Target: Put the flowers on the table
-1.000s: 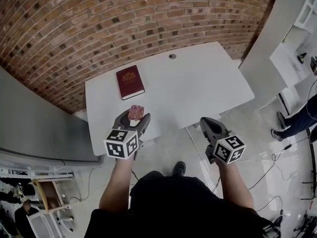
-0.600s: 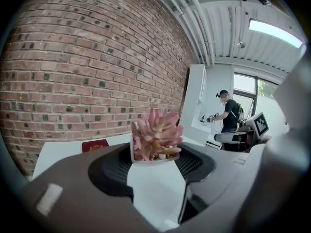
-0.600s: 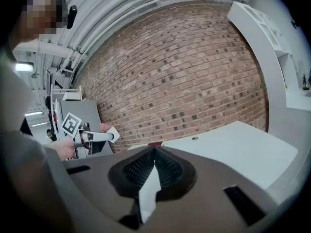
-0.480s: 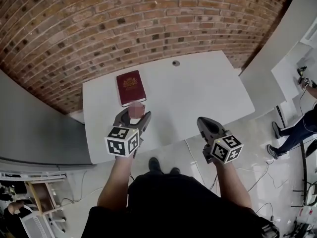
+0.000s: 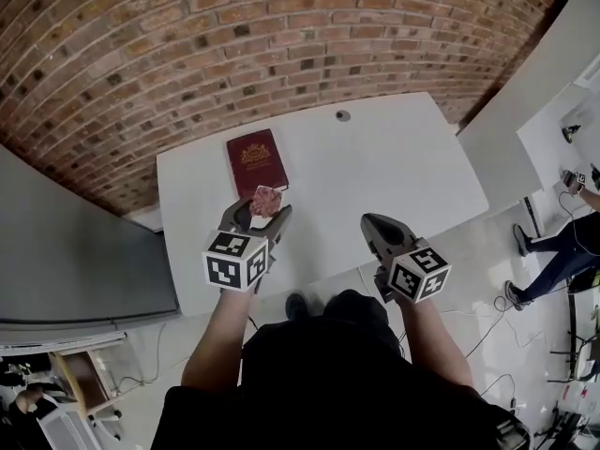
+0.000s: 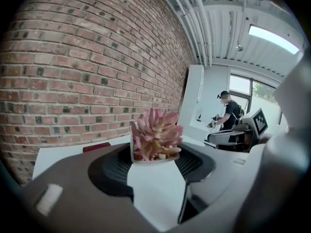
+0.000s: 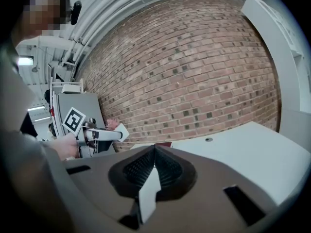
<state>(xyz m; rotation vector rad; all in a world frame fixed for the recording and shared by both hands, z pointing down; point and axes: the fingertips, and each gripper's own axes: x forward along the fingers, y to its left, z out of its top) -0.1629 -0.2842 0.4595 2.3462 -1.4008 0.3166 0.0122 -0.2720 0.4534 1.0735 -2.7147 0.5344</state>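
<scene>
Left gripper (image 5: 260,217): jaws partway closed, clamped on the two sides of a small white pot (image 6: 154,171); the flowers (image 5: 266,201) stand upright above the jaws.
Right gripper (image 5: 376,226): jaws pressed together with nothing between them, held off the table's near edge.
Flowers, position: held over the near part of the table (image 5: 375,167), just beside the near end of the red book (image 5: 256,160); probably not yet set down.
Handling (judged): small and light; the pot is stiff and smooth, so it may slip if the squeeze eases. The pink fleshy leaves look easy to bruise or snap, so the hold belongs on the pot wall below the rim, as it is now.
Head view only: the table layout, with open white surface right of the book and a grommet (image 5: 343,115) at the far edge by the brick wall (image 5: 234,45). Height above the top cannot be read here.
Left gripper view only: the pot rim, the leaf detail, and a person (image 6: 228,113) far off.
Right gripper view only: its own jaws shut, and the pot seen side-on in the other gripper.
</scene>
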